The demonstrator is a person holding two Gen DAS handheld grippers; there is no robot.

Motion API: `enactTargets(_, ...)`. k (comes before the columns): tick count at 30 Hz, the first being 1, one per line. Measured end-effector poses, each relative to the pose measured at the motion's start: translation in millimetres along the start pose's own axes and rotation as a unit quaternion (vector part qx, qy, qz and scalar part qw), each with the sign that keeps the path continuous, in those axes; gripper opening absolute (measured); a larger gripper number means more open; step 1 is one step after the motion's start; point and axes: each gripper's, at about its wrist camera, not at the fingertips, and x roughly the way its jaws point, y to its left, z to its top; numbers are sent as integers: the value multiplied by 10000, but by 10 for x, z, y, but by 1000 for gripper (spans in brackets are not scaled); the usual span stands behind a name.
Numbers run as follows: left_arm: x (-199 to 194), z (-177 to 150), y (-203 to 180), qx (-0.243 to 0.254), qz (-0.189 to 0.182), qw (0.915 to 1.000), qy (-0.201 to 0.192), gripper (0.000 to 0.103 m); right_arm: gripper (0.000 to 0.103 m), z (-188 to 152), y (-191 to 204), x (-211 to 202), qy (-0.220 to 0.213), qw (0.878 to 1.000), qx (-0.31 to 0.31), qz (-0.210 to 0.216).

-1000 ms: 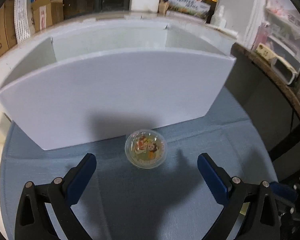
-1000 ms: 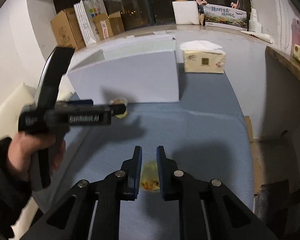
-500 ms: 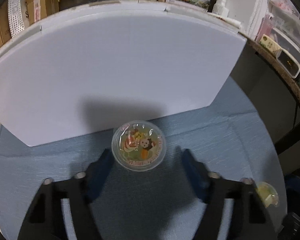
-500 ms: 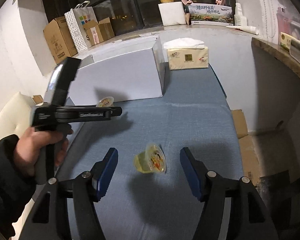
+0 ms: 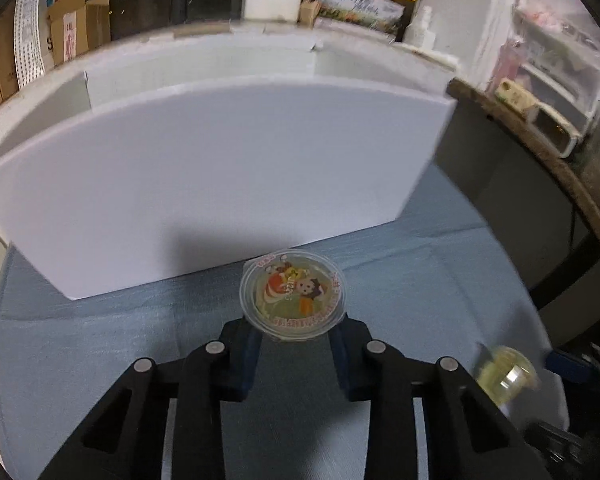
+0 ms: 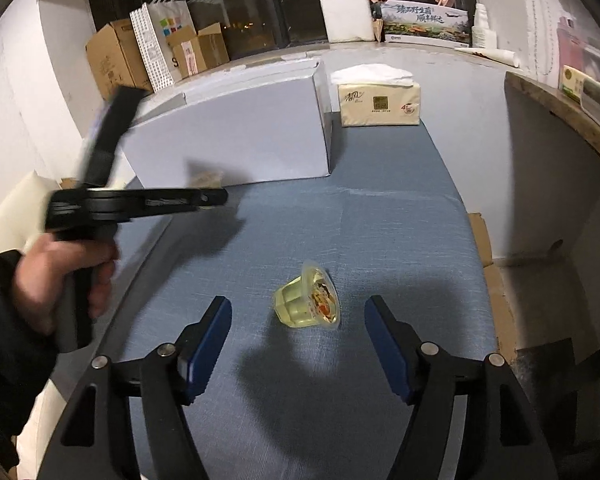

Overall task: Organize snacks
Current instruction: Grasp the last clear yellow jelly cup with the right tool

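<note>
Left wrist view: our left hand-held gripper (image 5: 294,334) has just closed on a jelly cup (image 5: 293,294), the blue pads clamped on its body below the rim, so the printed lid stays upright and facing us. Straight ahead of the jaws stands the white box (image 5: 220,184), open-topped with dividers, which we judge to be where the snacks go; gripping low should let the cup clear that front wall. Our right hand-held gripper (image 6: 298,350) has just been opening and now stands wide, nothing pressed between its pads. A second jelly cup (image 6: 308,300) lies tipped on its side on the blue worktop (image 6: 380,240), just ahead of and between those fingers, free to be collected next.
</note>
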Motion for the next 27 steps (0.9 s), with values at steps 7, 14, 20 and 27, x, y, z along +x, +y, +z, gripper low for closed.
enactTargets(7, -582, -312, -60, 27, -307, 9989, -350, 35, 72, 38, 64, 289, 265, 9993, -171, -177)
enactTargets(14, -988, -762, -17, -130, -511, 9966, -629, 35, 43, 66, 55, 333, 291, 9994, -91, -149)
enactTargets(20, -1363, -969, 128, -297, -464, 9941, -930, 35, 41, 242, 266, 150, -3, 9998, -195, 83)
enactTargets(27, -1594, -853, 357, -373, -311, 9917, -1188, 35, 41, 732, 607, -114, -495, 9969, -453, 404)
